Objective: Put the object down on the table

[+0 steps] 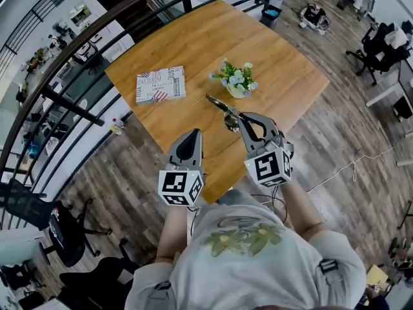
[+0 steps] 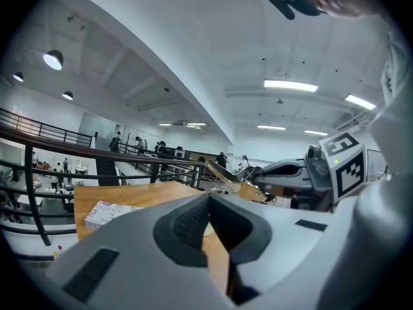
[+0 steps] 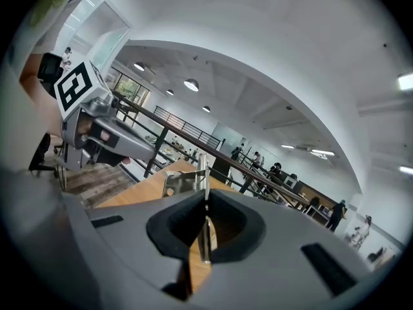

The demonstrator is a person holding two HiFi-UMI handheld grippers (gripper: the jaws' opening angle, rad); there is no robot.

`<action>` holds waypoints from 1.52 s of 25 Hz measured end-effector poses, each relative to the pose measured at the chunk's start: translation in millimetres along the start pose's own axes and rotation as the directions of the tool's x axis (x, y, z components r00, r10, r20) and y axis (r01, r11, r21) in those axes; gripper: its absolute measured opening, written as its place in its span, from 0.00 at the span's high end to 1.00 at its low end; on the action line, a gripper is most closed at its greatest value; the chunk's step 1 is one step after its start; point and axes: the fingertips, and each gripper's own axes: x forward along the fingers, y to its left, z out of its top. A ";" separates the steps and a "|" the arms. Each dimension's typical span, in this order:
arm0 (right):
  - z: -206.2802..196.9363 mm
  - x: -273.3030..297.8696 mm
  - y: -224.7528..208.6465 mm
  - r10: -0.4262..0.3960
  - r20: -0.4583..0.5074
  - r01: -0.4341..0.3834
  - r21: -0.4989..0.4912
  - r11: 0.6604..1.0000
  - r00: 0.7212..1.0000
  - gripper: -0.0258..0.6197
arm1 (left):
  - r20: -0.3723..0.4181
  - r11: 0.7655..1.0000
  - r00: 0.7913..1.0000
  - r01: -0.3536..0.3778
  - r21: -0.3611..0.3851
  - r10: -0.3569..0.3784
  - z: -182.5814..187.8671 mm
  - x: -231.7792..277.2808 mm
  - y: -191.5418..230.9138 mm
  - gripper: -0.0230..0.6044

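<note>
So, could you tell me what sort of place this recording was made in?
Probably an open-plan office on a mezzanine: a curved dark metal railing borders the square wooden table, a black office chair stands on the plank floor, and people stand beyond.

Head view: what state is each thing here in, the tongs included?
Left tongs: shut, empty.
Right tongs: shut on the metal tool.
Metal tool: held in the air, not yet on the table.
Flower pot: upright on the table.
Patterned box: lying flat, closed.
</note>
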 end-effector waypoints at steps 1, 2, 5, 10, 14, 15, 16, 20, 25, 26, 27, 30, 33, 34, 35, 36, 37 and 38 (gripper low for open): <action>-2.6 4.8 -1.6 0.007 -0.005 -0.007 -0.005 1.000 1.000 0.94 | -0.002 1.000 1.000 -0.006 0.002 0.006 0.2 2.4 1.3 0.94; -5.0 9.9 -2.7 0.014 -0.010 -0.014 -0.008 1.000 1.000 0.94 | -0.004 1.000 1.000 -0.014 0.001 0.014 0.2 4.7 3.3 0.94; -11.2 25.7 -2.2 0.035 -0.021 -0.036 -0.016 0.999 0.999 0.94 | -0.012 0.999 0.999 -0.036 -0.014 0.036 -2.3 9.8 11.7 0.94; -23.4 47.2 3.3 0.071 -0.041 -0.072 -0.035 0.997 0.997 0.94 | -0.039 0.998 0.998 -0.052 -0.019 0.051 -14.0 17.5 19.8 0.94; -34.9 62.4 8.7 0.105 -0.063 -0.108 -0.042 0.993 0.992 0.94 | -0.062 0.997 0.996 -0.067 -0.031 0.065 -24.0 24.9 27.9 0.94; -38.9 67.0 10.2 0.114 -0.071 -0.117 -0.044 0.992 0.991 0.94 | -0.070 0.997 0.995 -0.070 -0.032 0.068 -27.3 27.6 30.5 0.94; -43.3 72.0 11.8 0.121 -0.080 -0.126 -0.052 0.991 0.989 0.94 | -0.078 0.997 0.994 -0.073 -0.031 0.071 -31.0 30.3 33.1 0.94; -60.2 89.4 17.3 0.141 -0.119 -0.152 -0.090 0.984 0.983 0.94 | -0.114 0.996 0.990 -0.087 -0.016 0.085 -44.7 38.5 42.4 0.94; -81.1 111.4 23.4 0.188 -0.157 -0.200 -0.061 0.978 0.970 0.94 | -0.149 0.993 0.983 -0.113 -0.023 0.108 -56.5 44.7 54.8 0.94; -85.4 116.5 24.8 0.196 -0.165 -0.208 -0.059 0.976 0.967 0.94 | -0.156 0.993 0.981 -0.117 -0.023 0.112 -58.9 46.0 57.9 0.94; -89.8 121.5 26.6 0.202 -0.173 -0.215 -0.059 0.975 0.964 0.94 | -0.164 0.992 0.980 -0.121 -0.021 0.116 -61.7 47.2 61.0 0.94; -102.8 134.8 32.7 0.222 -0.197 -0.237 -0.056 0.970 0.955 0.94 | -0.188 0.991 0.974 -0.131 -0.020 0.125 -71.5 50.1 69.8 0.94; -115.0 145.1 37.5 0.242 -0.218 -0.258 -0.047 0.965 0.945 0.94 | -0.206 0.990 0.970 -0.138 -0.028 0.130 -78.6 54.6 75.3 0.94; -118.7 148.0 38.9 0.247 -0.225 -0.263 -0.044 0.964 0.942 0.94 | -0.211 0.990 0.969 -0.138 -0.030 0.128 -80.3 56.5 76.2 0.94; -122.4 150.8 40.4 0.253 -0.232 -0.269 -0.040 0.962 0.939 0.94 | -0.215 0.990 0.968 -0.136 -0.031 0.126 -81.7 58.7 76.6 0.94; -126.1 153.4 42.0 0.258 -0.238 -0.274 -0.037 0.961 0.936 0.94 | -0.218 0.991 0.968 -0.133 -0.031 0.123 -83.1 60.9 76.8 0.94; -129.9 155.9 43.7 0.263 -0.245 -0.279 -0.034 0.960 0.933 0.94 | -0.222 0.991 0.968 -0.129 -0.031 0.120 -84.2 63.3 76.7 0.94; -133.4 158.4 45.3 0.267 -0.250 -0.284 -0.032 0.958 0.930 0.94 | -0.225 0.991 0.967 -0.127 -0.029 0.117 -85.1 65.5 76.7 0.94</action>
